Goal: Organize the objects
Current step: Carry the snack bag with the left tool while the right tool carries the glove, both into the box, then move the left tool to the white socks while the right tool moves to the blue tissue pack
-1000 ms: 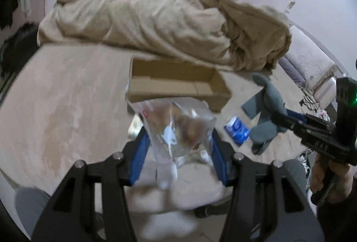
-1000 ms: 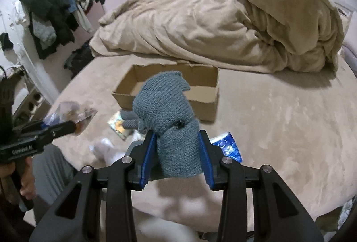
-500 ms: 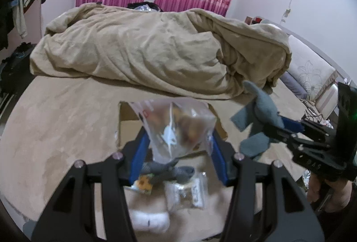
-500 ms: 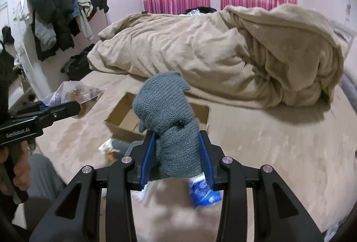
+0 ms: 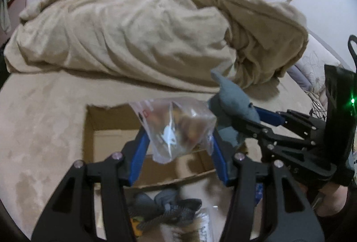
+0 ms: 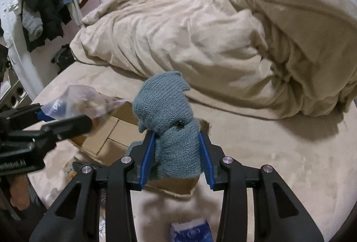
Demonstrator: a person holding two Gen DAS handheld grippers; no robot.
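Observation:
My left gripper [image 5: 177, 146] is shut on a clear plastic bag of snacks [image 5: 176, 128] and holds it above the open cardboard box [image 5: 104, 130] on the bed. My right gripper [image 6: 177, 152] is shut on a grey-blue knitted sock [image 6: 169, 121] and holds it over the box's near right corner [image 6: 178, 188]. The right gripper with the sock [image 5: 234, 105] shows at the right of the left wrist view. The left gripper with the bag [image 6: 82, 101] shows at the left of the right wrist view.
A rumpled beige blanket [image 5: 142, 36] lies behind the box. A grey sock [image 5: 165, 206] and packets lie in front of the box. A blue packet [image 6: 191, 230] lies below the right gripper. Dark clothes [image 6: 49, 3] hang at the left wall.
Both grippers have moved forward with their loads and now hang over the box. The box has come closer and lower in both views.

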